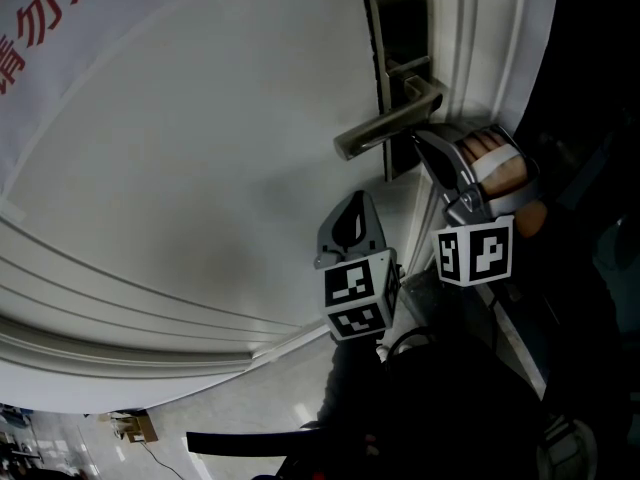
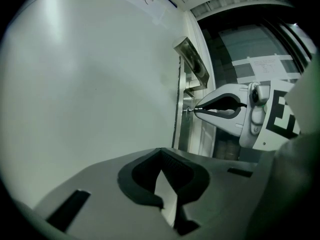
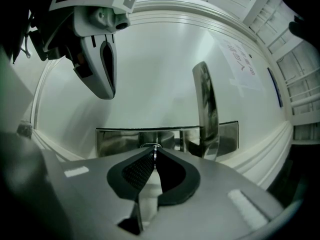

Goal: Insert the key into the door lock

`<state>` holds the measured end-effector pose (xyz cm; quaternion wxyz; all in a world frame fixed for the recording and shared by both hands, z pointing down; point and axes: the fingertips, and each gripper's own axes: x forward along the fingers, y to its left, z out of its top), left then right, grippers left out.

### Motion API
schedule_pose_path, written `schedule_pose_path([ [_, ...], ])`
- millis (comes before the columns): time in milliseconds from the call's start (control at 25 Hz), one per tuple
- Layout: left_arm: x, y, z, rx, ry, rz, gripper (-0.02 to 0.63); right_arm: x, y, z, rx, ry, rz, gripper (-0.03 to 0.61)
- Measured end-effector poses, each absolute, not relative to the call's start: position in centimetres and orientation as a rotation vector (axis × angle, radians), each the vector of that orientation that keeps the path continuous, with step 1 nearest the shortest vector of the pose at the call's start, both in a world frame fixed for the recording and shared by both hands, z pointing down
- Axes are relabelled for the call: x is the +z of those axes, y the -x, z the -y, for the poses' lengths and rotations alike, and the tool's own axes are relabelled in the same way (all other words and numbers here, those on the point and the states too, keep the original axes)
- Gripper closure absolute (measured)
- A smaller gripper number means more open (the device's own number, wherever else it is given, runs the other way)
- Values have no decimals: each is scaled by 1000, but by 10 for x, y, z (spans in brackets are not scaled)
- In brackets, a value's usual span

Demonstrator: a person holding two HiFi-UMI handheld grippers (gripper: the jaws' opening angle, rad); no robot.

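The steel lock plate (image 1: 400, 28) with its lever handle (image 1: 385, 128) sits on the white door (image 1: 200, 168). My right gripper (image 1: 420, 138) reaches in below the lever. In the right gripper view it (image 3: 155, 150) is shut on a thin key (image 3: 155, 159), whose tip meets the keyhole on the plate (image 3: 120, 141), left of the lever (image 3: 206, 109). The left gripper view shows that gripper (image 2: 196, 109) holding the key (image 2: 189, 111) against the plate edge. My left gripper (image 1: 355, 200) hangs lower and left, jaws together on nothing (image 2: 161, 153), apart from the door.
A sheet with red lettering (image 1: 40, 38) is stuck high on the door. The moulded door frame (image 1: 480, 48) runs just right of the lock. A person's hand (image 1: 495, 163) holds the right gripper. Pale floor (image 1: 250, 408) shows below.
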<state>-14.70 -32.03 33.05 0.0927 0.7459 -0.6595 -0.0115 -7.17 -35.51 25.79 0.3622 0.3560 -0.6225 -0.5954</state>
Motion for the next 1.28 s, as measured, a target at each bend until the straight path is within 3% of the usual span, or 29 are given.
schedule_pose_path([
  [1280,330,145,322,-28,-2232,1944,612,258,72,356,-1546,-897,1588,565],
])
